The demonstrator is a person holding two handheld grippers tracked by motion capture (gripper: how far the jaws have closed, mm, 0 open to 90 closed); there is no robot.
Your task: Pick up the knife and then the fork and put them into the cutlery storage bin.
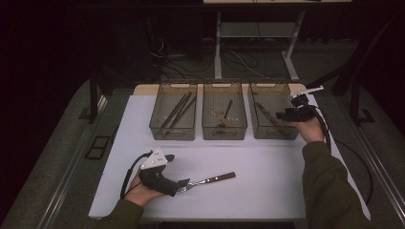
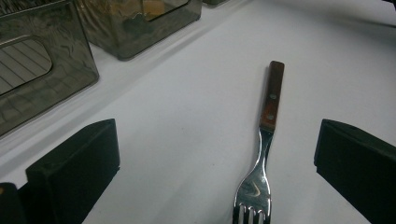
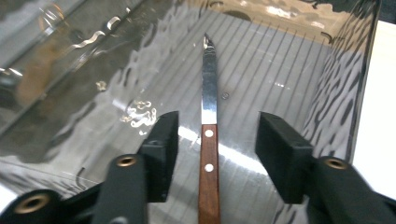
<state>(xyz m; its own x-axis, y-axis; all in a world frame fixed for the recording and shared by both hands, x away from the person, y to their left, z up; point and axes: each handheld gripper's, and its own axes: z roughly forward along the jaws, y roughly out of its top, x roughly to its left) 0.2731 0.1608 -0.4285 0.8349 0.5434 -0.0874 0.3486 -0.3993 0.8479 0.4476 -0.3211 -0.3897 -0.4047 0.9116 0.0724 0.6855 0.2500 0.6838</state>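
Note:
A fork [image 1: 210, 180] with a wooden handle lies on the white table [image 1: 267, 167] near its front edge. My left gripper [image 1: 184, 183] rests low by the tine end, open, and the fork [image 2: 266, 140] lies between its wide-apart jaws, touching neither. My right gripper [image 1: 286, 116] hangs over the right-hand clear bin [image 1: 272, 134]. Its jaws stand open on either side of a wooden-handled knife [image 3: 208, 93] that lies on the ribbed floor of the bin, and the pads are clear of the handle.
Three smoky clear bins stand in a row at the back of the table. The left bin [image 1: 173, 132] holds dark chopsticks and the middle bin [image 1: 224, 131] holds some utensils. Cables trail from both grippers. Dark floor surrounds the table.

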